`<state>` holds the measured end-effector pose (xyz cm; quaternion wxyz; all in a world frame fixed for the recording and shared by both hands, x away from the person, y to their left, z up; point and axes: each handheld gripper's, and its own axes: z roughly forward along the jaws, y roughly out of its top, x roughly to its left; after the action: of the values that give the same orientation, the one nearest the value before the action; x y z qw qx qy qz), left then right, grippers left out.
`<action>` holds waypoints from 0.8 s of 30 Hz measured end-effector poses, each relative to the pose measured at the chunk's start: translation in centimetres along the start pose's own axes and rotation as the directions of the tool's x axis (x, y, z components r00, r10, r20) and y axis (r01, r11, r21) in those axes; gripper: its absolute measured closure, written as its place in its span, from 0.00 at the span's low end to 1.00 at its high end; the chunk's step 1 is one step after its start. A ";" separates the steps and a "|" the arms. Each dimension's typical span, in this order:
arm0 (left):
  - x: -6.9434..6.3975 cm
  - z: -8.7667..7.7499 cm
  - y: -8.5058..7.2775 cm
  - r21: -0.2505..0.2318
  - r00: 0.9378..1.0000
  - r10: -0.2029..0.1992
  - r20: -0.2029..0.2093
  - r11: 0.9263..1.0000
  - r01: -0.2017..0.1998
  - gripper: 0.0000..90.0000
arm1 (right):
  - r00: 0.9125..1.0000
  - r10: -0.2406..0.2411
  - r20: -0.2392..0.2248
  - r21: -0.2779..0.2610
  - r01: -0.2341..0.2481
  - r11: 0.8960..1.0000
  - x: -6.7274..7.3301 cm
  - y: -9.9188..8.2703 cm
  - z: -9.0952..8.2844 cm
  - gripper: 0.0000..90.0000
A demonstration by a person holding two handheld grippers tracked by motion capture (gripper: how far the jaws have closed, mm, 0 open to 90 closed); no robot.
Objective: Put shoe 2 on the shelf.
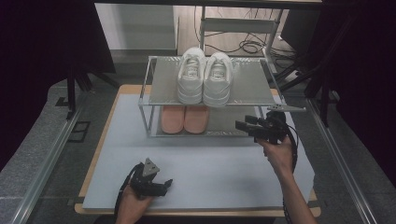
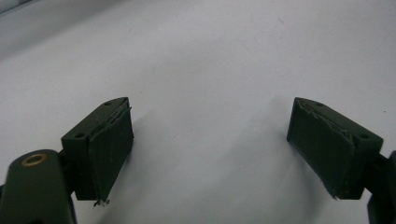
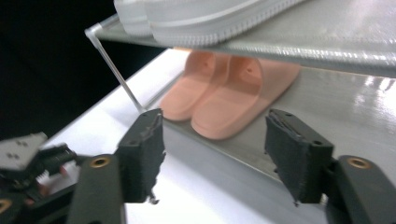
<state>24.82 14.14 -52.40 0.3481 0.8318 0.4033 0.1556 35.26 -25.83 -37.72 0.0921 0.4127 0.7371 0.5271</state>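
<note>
A pair of white sneakers [image 1: 204,77] stands on the top shelf of a two-tier metal rack [image 1: 252,86]. On the lower shelf sits a pair of pink slippers [image 1: 185,119], side by side. My right gripper [image 1: 240,125] hovers at the rack's front right, level with the lower shelf and pointing left. In the right gripper view the right gripper [image 3: 215,154] is open with nothing between its pads, and the slippers [image 3: 224,93] lie just beyond under the sneakers [image 3: 196,18]. Low over the mat at the front left, my left gripper [image 1: 166,184] is open and empty [image 2: 210,140].
A pale grey mat [image 1: 210,168] covers the wooden table, with bare room in front of the rack. Metal rails run along both sides of the table. Cables lie on the floor behind the rack.
</note>
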 end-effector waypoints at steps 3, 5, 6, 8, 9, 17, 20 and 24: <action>0.0 0.0 0.0 0.000 1.000 0.001 0.000 1.000 -0.001 0.16 | 0.997 -0.062 0.034 0.013 0.062 0.998 0.1 -0.7 -0.4 0.36; 0.0 0.0 0.0 -0.001 1.000 -0.001 0.000 1.000 0.001 0.16 | 0.995 -0.086 0.050 0.025 0.084 0.996 0.1 -1.2 -0.6 0.32; 0.0 0.0 0.0 -0.003 1.000 -0.004 0.000 1.000 0.004 0.16 | 0.994 -0.095 0.052 0.031 0.093 0.995 0.0 -1.4 -0.7 0.31; 0.0 0.0 0.0 -0.004 1.000 -0.004 0.000 1.000 0.004 0.16 | 0.992 -0.110 0.060 0.041 0.108 0.993 -0.1 -1.8 -1.0 0.28; 0.0 0.0 0.0 -0.004 1.000 -0.004 -0.001 1.000 0.004 0.16 | 0.990 -0.123 0.064 0.045 0.121 0.992 -0.1 -2.1 -1.1 0.27; 0.0 0.0 0.0 0.001 1.000 0.002 -0.001 1.000 -0.002 0.16 | 0.970 -0.214 0.111 0.103 0.203 0.974 -0.3 -3.8 -2.3 0.17; 0.0 0.0 0.0 -0.001 1.000 0.001 0.000 1.000 -0.001 0.16 | 0.964 -0.238 0.118 0.122 0.224 0.967 -0.4 -4.5 -2.9 0.16; 0.0 0.0 0.0 -0.004 1.000 -0.003 0.000 1.000 0.003 0.16 | 0.958 -0.254 0.134 0.145 0.234 0.961 -0.5 -5.6 -3.7 0.13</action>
<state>24.81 14.10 -52.42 0.3500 0.8305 0.4042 0.1562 30.64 -29.40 -41.04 0.1857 0.3622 0.8054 0.4308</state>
